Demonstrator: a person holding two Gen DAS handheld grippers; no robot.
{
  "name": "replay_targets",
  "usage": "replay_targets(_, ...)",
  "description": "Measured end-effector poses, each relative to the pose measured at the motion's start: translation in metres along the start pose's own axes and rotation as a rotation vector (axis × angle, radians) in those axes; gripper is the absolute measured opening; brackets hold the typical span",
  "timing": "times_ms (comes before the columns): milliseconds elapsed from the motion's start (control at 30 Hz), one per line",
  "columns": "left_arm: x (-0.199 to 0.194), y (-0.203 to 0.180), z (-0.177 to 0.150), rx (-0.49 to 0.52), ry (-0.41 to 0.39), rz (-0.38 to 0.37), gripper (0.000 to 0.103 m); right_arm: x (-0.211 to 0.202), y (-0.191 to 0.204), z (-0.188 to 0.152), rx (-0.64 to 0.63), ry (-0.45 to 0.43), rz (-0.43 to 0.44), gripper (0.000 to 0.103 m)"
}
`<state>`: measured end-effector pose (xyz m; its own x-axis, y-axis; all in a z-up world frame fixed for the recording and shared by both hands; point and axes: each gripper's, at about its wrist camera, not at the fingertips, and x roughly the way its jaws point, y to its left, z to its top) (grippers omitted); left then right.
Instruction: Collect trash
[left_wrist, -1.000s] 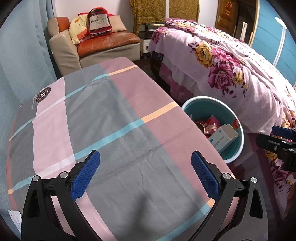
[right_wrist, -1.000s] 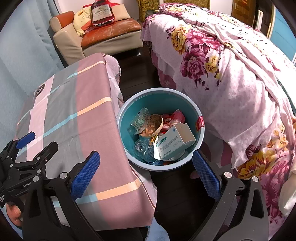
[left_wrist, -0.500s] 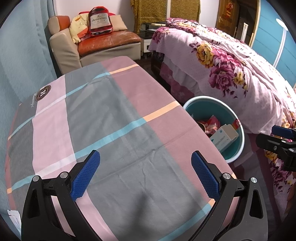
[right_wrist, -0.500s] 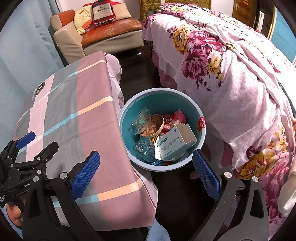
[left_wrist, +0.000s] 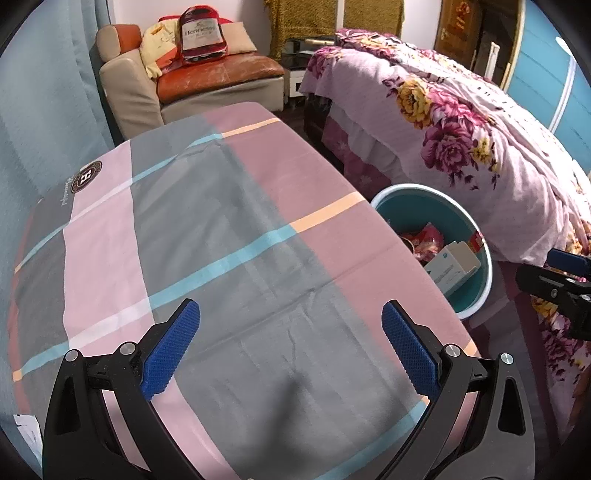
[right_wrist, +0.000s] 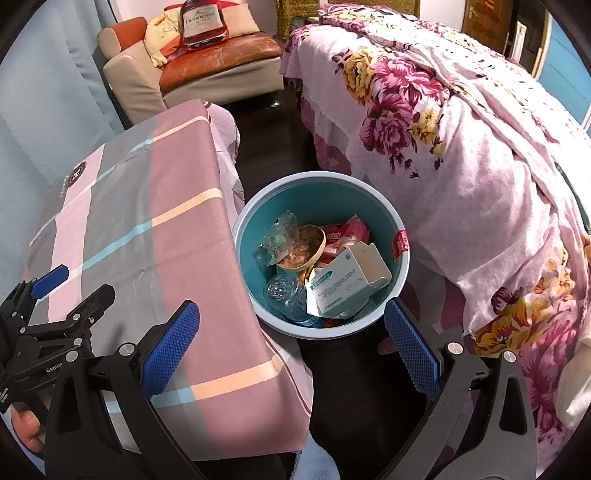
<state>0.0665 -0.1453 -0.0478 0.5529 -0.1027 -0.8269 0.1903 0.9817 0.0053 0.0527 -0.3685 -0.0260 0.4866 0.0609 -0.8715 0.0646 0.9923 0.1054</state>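
On the floor between the table (right_wrist: 122, 229) and the flowered bed (right_wrist: 480, 155) stands a round teal plastic bin (right_wrist: 321, 199), its left rim just beside the hanging edge of the pink, grey and blue checked tablecloth (left_wrist: 221, 236). Inside the bin lie a white and green cardboard box (right_wrist: 347, 280), tilted at the near right; a shallow tan bowl (right_wrist: 304, 249) with food remains; a crumpled clear plastic wrapper (right_wrist: 279, 238) against the bowl's left side; a red snack packet (right_wrist: 345, 234) at the far side; and a clear plastic bottle (right_wrist: 282, 291) at the near left, partly under the box.

Above the near side of the bin, the right hand-held gripper (right_wrist: 291, 343) hangs with its blue-padded fingers spread wide and nothing between them. The left hand-held gripper (left_wrist: 290, 345) is over the near part of the table, its fingers likewise wide apart and holding nothing. Beyond the far end of the table sits a beige sofa with an orange seat (left_wrist: 207, 81), with a bottle-shaped red cushion (left_wrist: 201, 35) on it.
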Motion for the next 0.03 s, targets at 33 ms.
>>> replay_targets(33, 0.0, 0.0013, 0.0011, -0.001, 0.0, 0.0, 0.099, -0.0003, 0.0, -0.0001, 0.001, -0.001, -0.001, 0.096)
